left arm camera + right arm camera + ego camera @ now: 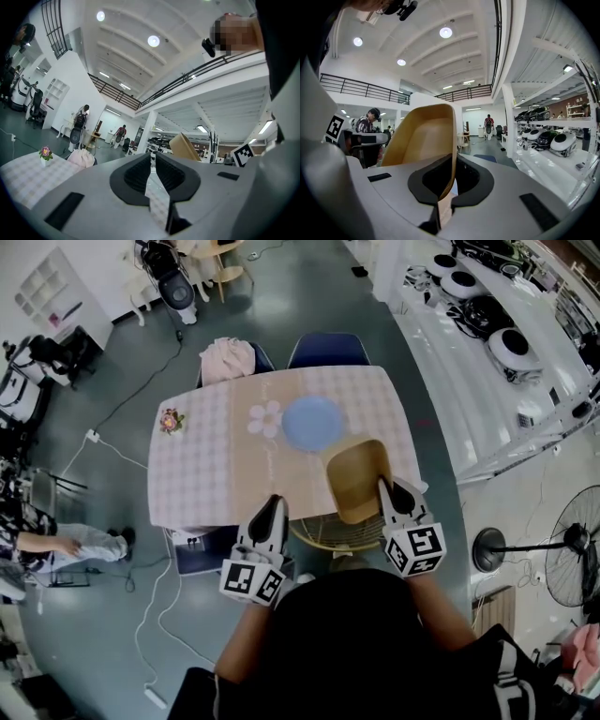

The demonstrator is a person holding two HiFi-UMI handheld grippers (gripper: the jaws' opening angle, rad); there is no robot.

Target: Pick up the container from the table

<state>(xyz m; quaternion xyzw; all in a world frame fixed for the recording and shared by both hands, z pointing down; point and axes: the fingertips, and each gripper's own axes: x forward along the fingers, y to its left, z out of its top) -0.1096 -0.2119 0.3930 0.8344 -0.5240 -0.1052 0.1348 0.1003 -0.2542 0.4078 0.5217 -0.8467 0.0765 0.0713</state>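
Observation:
The container is a tan, rounded-square tub, tilted on its side in the air over the table's near right edge. My right gripper is shut on its right wall. In the right gripper view that thin wall runs between the pads of my right gripper. My left gripper sits at the near edge of the checked table, to the container's left and apart from it. Seen in the left gripper view, my left gripper shows only a narrow slit with nothing in it, and the container lies off to the right.
A blue plate and a flower-shaped mat lie mid-table, with a small flower pot at the left. A wicker chair stands below the near edge. Two chairs stand behind, one holding pink cloth. White shelving and a fan are to the right.

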